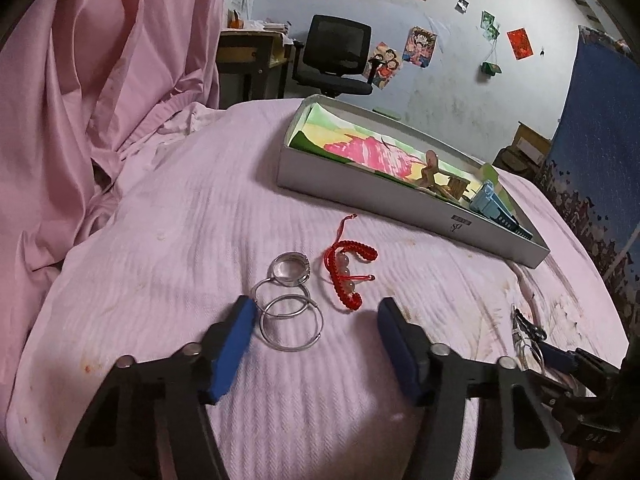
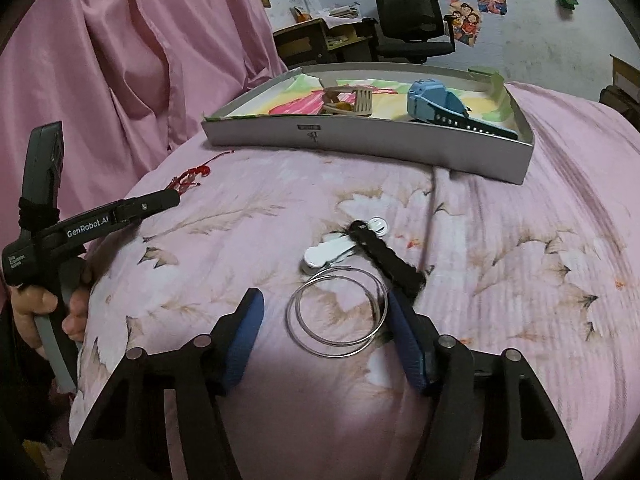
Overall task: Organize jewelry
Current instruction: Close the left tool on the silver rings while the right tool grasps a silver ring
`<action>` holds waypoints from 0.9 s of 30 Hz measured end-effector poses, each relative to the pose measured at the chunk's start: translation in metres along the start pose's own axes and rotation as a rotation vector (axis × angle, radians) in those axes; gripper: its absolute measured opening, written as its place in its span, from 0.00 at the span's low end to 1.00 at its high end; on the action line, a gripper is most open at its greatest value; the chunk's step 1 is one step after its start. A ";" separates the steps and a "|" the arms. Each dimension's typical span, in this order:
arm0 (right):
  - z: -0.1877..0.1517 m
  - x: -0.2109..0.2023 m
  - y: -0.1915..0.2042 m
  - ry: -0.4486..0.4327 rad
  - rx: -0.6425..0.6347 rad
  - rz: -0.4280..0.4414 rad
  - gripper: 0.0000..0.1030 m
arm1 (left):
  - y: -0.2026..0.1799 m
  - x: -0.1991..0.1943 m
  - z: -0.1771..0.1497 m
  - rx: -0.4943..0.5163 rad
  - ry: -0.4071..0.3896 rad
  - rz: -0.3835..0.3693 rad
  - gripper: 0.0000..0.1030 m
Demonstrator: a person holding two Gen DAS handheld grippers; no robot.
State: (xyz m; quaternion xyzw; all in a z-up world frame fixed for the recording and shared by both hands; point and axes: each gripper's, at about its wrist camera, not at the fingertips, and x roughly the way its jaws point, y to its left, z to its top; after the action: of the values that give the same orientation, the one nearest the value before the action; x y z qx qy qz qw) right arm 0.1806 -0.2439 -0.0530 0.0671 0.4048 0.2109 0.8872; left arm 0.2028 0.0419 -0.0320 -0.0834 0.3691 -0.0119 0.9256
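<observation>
In the left wrist view my left gripper (image 1: 316, 312) stands open low over the pink bedspread. Two thin silver hoops (image 1: 290, 322) and a thicker silver ring (image 1: 288, 268) lie just inside its left finger. A red braided bracelet (image 1: 348, 276) with pale beads lies between the fingertips, slightly ahead. In the right wrist view my right gripper (image 2: 324, 308) is open around two large silver hoops (image 2: 338, 312), whose right edge sits against the right finger. A white clip (image 2: 332, 252) and a black clip (image 2: 384, 256) lie just beyond them.
An open grey box (image 2: 360, 140) lies on the bed ahead, holding a blue watch (image 2: 440, 104) and a wooden piece (image 2: 348, 100) on a colourful sheet. Pink curtains (image 1: 100, 100) hang on the left. A hand (image 2: 40, 304) holds the left gripper (image 2: 160, 202).
</observation>
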 end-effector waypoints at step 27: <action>-0.002 -0.008 0.012 -0.054 -0.036 0.027 0.39 | -0.023 -0.024 -0.023 0.074 -0.065 -0.051 0.26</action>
State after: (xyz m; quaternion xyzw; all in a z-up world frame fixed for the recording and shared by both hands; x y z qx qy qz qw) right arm 0.1707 -0.2369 -0.0454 0.0622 0.3759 0.2282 0.8960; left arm 0.1705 0.0178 -0.0284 -0.0589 0.3357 -0.0461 0.9390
